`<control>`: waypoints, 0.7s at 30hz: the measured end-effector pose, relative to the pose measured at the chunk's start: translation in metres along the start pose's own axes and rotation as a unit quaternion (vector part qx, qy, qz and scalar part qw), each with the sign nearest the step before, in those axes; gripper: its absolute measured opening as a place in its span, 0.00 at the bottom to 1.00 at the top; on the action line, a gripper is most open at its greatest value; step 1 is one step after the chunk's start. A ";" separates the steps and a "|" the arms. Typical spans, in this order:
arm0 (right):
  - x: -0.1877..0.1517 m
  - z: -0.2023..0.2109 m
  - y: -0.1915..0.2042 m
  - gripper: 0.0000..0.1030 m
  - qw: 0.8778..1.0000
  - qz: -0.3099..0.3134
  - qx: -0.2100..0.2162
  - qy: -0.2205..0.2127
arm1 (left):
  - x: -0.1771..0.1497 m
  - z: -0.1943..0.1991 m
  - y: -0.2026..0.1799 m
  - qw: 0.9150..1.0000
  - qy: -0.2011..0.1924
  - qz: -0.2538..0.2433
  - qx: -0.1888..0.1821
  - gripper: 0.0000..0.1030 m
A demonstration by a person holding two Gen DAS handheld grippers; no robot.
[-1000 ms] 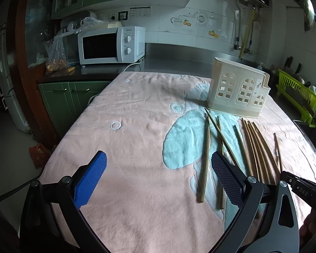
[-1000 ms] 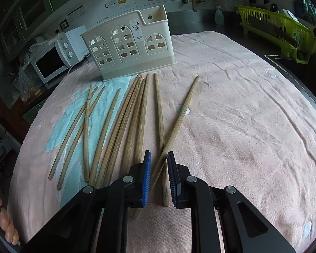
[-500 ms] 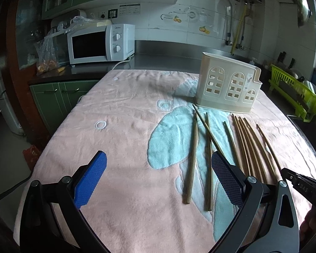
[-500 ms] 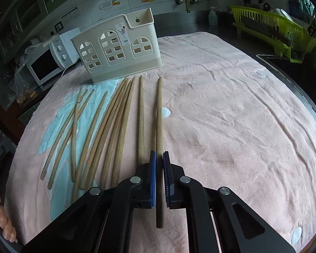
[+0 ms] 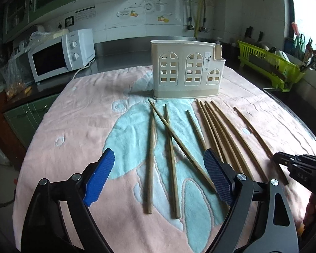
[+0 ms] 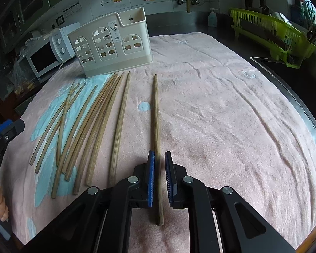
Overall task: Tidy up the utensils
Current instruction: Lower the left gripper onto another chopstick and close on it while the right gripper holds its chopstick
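Several wooden chopsticks point(image 5: 217, 130) lie side by side on a pink and blue towel point(image 5: 90, 113), in front of a cream utensil holder point(image 5: 186, 71) with arched cut-outs. My left gripper point(image 5: 158, 175) is open and empty, low over the three left chopsticks point(image 5: 150, 154). In the right wrist view the holder point(image 6: 113, 46) stands at the back. My right gripper point(image 6: 159, 170) straddles a single chopstick point(image 6: 155, 113) lying apart at the right; its jaws stand slightly apart, not gripping it. The right gripper also shows in the left wrist view point(image 5: 292, 164).
A white microwave point(image 5: 61, 57) stands on the counter at the back left. A lime green dish rack point(image 5: 269, 63) stands at the right. The towel point(image 6: 231, 109) covers the table to its dark right edge point(image 6: 301, 105).
My right gripper had closed on the single chopstick, turned it straight, and has now opened slightly. The left gripper has moved right, toward the chopsticks, still open.
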State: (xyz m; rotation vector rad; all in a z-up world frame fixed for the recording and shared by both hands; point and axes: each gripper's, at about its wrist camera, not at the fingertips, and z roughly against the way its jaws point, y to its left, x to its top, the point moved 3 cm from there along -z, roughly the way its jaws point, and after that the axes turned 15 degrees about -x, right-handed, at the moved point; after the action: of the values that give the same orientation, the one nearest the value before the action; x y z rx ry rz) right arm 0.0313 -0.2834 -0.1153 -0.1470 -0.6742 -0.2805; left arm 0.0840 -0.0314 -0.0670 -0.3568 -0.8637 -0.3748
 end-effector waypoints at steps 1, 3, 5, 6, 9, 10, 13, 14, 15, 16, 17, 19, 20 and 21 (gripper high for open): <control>0.001 0.000 -0.002 0.11 1.000 -0.002 0.002 0.001 | 0.003 0.001 0.002 1.000 0.001 0.003 -0.004 0.80; 0.002 -0.001 -0.004 0.11 1.000 -0.008 0.005 0.000 | 0.008 0.003 0.007 1.000 0.004 0.023 -0.015 0.77; 0.003 -0.002 -0.005 0.11 1.000 -0.011 0.010 0.002 | 0.008 0.000 0.007 0.998 0.008 0.046 -0.033 0.73; 0.002 -0.003 -0.005 0.11 1.000 -0.012 0.013 0.002 | 0.006 -0.003 0.004 0.998 0.011 0.057 -0.038 0.69; 0.001 -0.004 -0.001 0.15 1.000 -0.005 0.020 0.004 | -0.004 -0.016 -0.004 0.995 0.021 0.082 -0.045 0.57; 0.001 -0.004 0.000 0.15 1.000 -0.003 0.023 0.005 | -0.008 -0.020 -0.007 0.994 0.026 0.092 -0.050 0.52; 0.000 -0.006 0.000 0.15 1.000 -0.003 0.026 0.006 | -0.017 -0.033 -0.016 0.992 0.039 0.110 -0.058 0.42; -0.001 -0.007 0.000 0.15 1.000 -0.004 0.028 0.007 | -0.019 -0.037 -0.019 0.992 0.043 0.107 -0.055 0.40; -0.001 -0.007 -0.001 0.15 1.000 -0.005 0.030 0.006 | -0.020 -0.041 -0.023 0.993 0.048 0.101 -0.044 0.38; -0.001 -0.007 -0.001 0.15 0.999 -0.006 0.032 0.006 | -0.021 -0.045 -0.025 0.993 0.051 0.097 -0.037 0.36; -0.001 -0.007 -0.002 0.15 0.999 -0.006 0.033 0.006 | -0.021 -0.047 -0.026 0.993 0.054 0.097 -0.037 0.34; -0.001 -0.007 -0.002 0.15 0.999 -0.007 0.034 0.006 | -0.022 -0.051 -0.027 0.993 0.060 0.098 -0.040 0.30; -0.001 -0.008 -0.002 0.16 0.999 -0.007 0.035 0.006 | -0.023 -0.053 -0.027 0.993 0.062 0.096 -0.035 0.29; -0.001 -0.008 -0.002 0.16 0.999 -0.007 0.036 0.005 | -0.023 -0.055 -0.027 0.993 0.065 0.095 -0.031 0.28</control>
State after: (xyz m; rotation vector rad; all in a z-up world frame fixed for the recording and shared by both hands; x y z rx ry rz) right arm 0.0344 -0.2871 -0.1216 -0.0717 -0.6745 -0.2700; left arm 0.0944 -0.0759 -0.1141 -0.4637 -0.6853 -0.2449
